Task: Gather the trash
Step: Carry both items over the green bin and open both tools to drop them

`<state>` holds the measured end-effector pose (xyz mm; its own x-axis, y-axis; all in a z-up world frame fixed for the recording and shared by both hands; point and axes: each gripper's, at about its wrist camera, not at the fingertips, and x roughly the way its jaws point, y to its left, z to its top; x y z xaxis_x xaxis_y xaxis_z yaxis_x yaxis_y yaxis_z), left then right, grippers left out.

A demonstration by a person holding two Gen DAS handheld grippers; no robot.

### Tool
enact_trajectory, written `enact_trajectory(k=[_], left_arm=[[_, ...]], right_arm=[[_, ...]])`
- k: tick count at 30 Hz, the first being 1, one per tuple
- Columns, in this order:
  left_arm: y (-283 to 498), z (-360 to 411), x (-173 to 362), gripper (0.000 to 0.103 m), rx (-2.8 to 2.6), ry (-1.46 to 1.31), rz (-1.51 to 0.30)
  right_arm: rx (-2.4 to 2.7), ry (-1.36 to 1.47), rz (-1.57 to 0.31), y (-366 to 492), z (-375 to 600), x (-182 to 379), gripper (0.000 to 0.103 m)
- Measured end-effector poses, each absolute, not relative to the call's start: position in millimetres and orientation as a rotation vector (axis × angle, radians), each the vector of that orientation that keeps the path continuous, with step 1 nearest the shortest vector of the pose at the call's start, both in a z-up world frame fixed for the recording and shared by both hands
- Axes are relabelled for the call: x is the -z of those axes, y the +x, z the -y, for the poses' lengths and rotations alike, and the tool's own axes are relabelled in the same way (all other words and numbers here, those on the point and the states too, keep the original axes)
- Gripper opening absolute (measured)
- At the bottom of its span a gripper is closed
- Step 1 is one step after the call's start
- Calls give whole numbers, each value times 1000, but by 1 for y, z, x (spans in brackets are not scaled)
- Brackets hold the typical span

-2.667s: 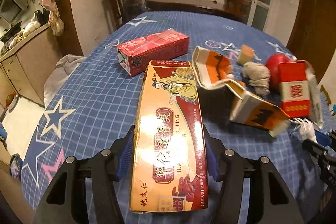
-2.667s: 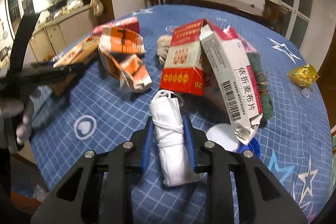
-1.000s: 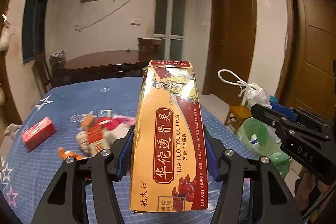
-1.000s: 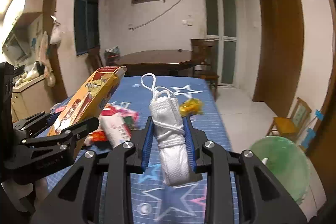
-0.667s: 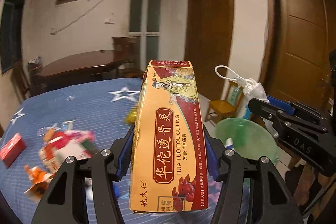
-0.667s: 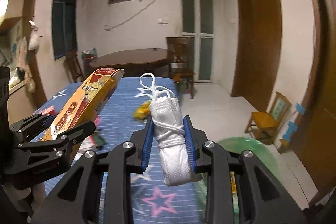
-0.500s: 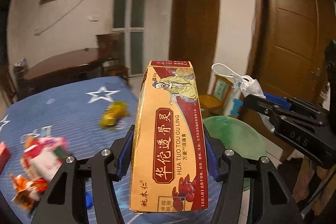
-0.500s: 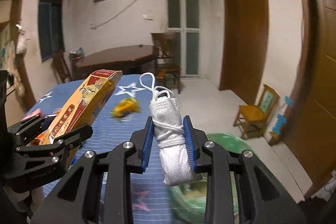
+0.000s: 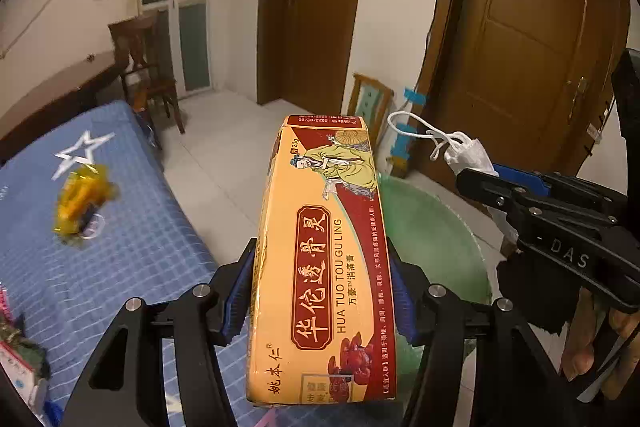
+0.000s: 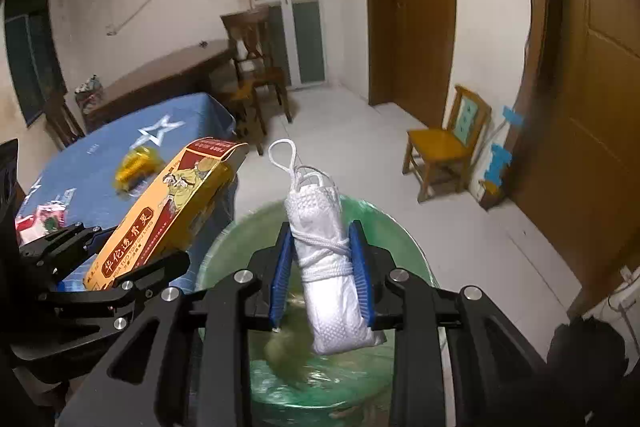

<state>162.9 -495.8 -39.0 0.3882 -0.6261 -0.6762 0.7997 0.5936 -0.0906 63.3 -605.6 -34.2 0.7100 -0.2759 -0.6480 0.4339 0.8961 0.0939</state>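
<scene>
The desk [image 9: 132,227], spread with a blue checked cloth with white stars, fills the left of both views, and just beside its near edge stands the trash bin [image 10: 392,227], lined with a green bag and holding what looks like crumpled rubbish, though blur makes its contents hard to tell. A small wooden chair [image 10: 444,147] stands against the far wall by the brown door [image 9: 532,39].

The left tongs [image 9: 320,291] are clamped on the long orange and red medicine box [image 9: 324,267], pads pressed to its two narrow sides; the box points forward, its far end over the floor beside the bin's rim. In the right wrist view the same box [image 10: 160,211] slants upward just left of the bin.

The right tongs [image 10: 322,267] grip a folded white face mask [image 10: 332,267] bound with its own ear loops, held directly above the bin's opening.

A crinkled yellow wrapper [image 9: 82,199] lies on the cloth, well apart from both tongs, near a white star.
</scene>
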Motion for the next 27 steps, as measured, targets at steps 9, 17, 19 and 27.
enact_trajectory(k=[9, 17, 19, 27], left_arm=[[178, 521, 76, 59, 930, 281, -776], [177, 523, 80, 60, 929, 286, -772], [171, 523, 78, 60, 931, 290, -772], [170, 522, 82, 66, 916, 317, -788]], right_arm=[[405, 280, -717, 67, 621, 57, 27], [401, 283, -721, 69, 626, 58, 27], [403, 290, -712, 69, 629, 57, 28], [390, 340, -673, 62, 634, 52, 55]])
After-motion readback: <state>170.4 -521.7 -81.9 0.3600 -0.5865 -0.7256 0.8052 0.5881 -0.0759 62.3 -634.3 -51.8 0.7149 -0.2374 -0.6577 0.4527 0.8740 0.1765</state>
